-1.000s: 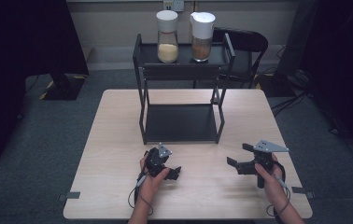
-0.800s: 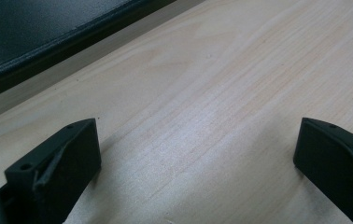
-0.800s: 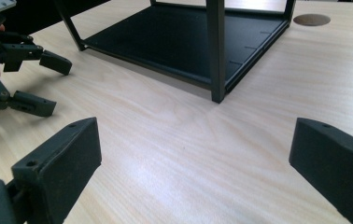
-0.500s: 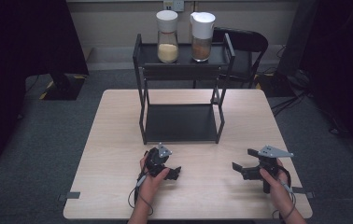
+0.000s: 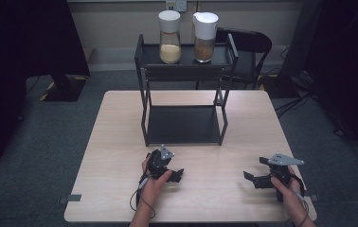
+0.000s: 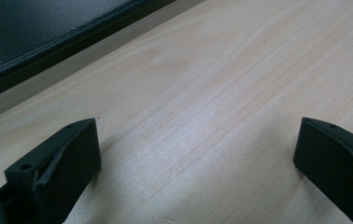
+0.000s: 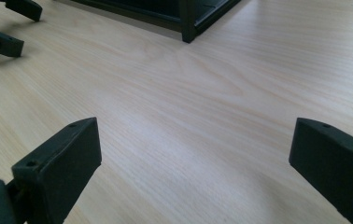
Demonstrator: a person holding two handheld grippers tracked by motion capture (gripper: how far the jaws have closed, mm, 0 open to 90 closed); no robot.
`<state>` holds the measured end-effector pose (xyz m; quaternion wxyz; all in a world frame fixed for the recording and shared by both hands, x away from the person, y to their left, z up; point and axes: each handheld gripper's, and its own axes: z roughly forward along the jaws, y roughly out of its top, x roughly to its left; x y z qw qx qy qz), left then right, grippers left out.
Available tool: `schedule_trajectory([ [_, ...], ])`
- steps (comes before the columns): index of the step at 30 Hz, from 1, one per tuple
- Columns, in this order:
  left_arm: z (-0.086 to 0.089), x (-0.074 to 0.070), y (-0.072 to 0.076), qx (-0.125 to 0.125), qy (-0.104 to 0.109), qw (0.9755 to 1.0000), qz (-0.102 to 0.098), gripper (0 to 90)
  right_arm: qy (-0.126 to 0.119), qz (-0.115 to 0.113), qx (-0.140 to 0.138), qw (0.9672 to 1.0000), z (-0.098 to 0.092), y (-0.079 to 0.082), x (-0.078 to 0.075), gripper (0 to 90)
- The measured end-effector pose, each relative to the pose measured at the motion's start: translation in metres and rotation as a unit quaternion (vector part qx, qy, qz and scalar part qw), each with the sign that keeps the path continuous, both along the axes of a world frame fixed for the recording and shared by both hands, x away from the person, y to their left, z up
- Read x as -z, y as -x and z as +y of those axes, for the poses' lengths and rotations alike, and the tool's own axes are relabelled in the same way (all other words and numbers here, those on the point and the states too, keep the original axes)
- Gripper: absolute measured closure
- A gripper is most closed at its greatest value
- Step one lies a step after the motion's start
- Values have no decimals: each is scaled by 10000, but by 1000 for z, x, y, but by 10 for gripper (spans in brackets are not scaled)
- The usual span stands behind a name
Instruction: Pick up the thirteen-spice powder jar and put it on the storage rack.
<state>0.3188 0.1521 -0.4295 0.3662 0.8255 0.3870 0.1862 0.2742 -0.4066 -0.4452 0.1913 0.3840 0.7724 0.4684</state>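
Two jars (image 5: 170, 37) (image 5: 205, 37), one rack (image 5: 183, 71).

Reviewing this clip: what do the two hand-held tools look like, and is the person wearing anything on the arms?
Both tools are black. The left tool and the right tool each carry a grey three-cornered plate on top and trail a thin dark cable. In the left gripper view the tool's fingers are blocky, matte black, with small holes near the tips. The forearms look bare, with no sleeves visible; a dark band seems to circle the right wrist.
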Motion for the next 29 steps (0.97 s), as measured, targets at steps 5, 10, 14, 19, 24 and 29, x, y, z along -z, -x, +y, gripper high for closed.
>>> schedule_trajectory([
  [5, 0, 0, 0, -3, 8, 10000, 4, 0, 25, 22, 15, 10000, -6, 4, 1, 12],
  [10, 0, 0, 0, -3, 7, 10000, 4, 0, 193, 65, 16, 9998, -8, 6, -2, 12],
  [14, 0, 0, 0, -2, 6, 10000, 4, 0, 443, 79, -25, 9990, -8, 7, -6, 12],
  [19, 0, 0, 0, 2, 9, 10000, 9, 0, 859, 153, -141, 9961, -6, 8, -11, 14],
  [24, 0, -1, 0, 13, -15, 10000, 6, 0, 1196, 374, -349, 9915, -5, 3, -18, 3],
  [29, 1, -1, -1, 33, -16, 10000, 27, 0, 1154, 492, -402, 9913, -8, 0, -19, 0],
])
